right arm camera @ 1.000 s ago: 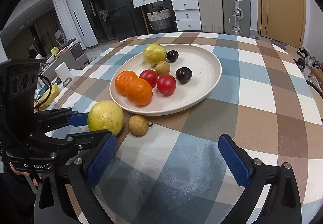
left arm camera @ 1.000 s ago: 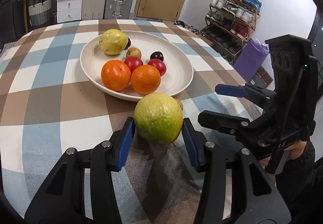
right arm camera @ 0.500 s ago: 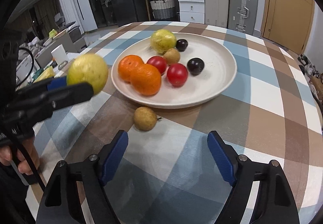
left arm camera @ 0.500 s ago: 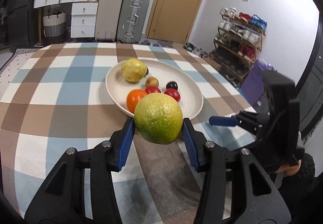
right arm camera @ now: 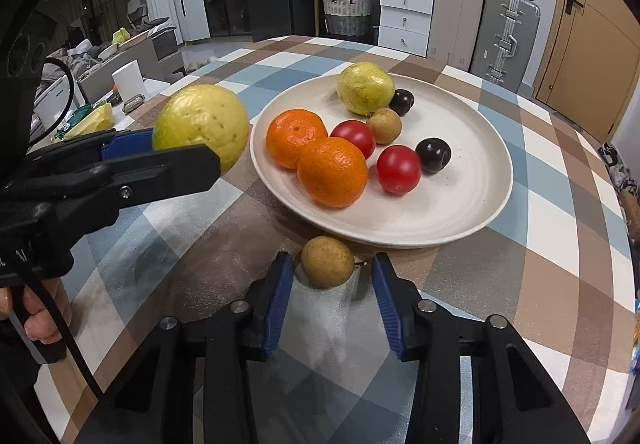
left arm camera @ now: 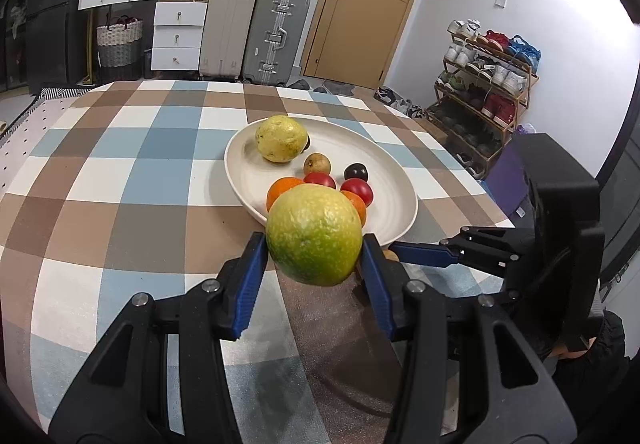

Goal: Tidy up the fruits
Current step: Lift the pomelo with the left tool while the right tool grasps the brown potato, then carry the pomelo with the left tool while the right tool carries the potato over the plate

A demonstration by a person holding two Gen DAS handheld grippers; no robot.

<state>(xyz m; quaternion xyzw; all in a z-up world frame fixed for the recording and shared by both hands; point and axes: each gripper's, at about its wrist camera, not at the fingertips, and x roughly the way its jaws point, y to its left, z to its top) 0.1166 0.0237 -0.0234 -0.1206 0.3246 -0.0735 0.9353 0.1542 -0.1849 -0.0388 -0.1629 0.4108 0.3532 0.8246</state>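
My left gripper (left arm camera: 314, 244) is shut on a large green-yellow guava (left arm camera: 314, 234) and holds it in the air just short of the white plate (left arm camera: 400, 200). The held guava also shows in the right wrist view (right arm camera: 202, 124). The plate (right arm camera: 472, 200) holds a second guava (right arm camera: 365, 87), two oranges (right arm camera: 332, 171), two red tomatoes (right arm camera: 398, 169), two dark plums (right arm camera: 433, 155) and a small brown fruit (right arm camera: 384, 125). My right gripper (right arm camera: 332, 272) is open, its blue pads on either side of a small brown fruit (right arm camera: 327, 261) lying on the tablecloth by the plate's near rim.
The round table has a blue, brown and white checked cloth (right arm camera: 560, 244). Suitcases (left arm camera: 276, 32), white drawers (left arm camera: 176, 32) and a shoe rack (left arm camera: 488, 72) stand beyond the table. A cluttered side surface (right arm camera: 100, 92) lies past the table's left edge.
My left gripper has lifted the guava off the table and pulled back from the plate. My right gripper has moved forward and narrowed around the small brown fruit.
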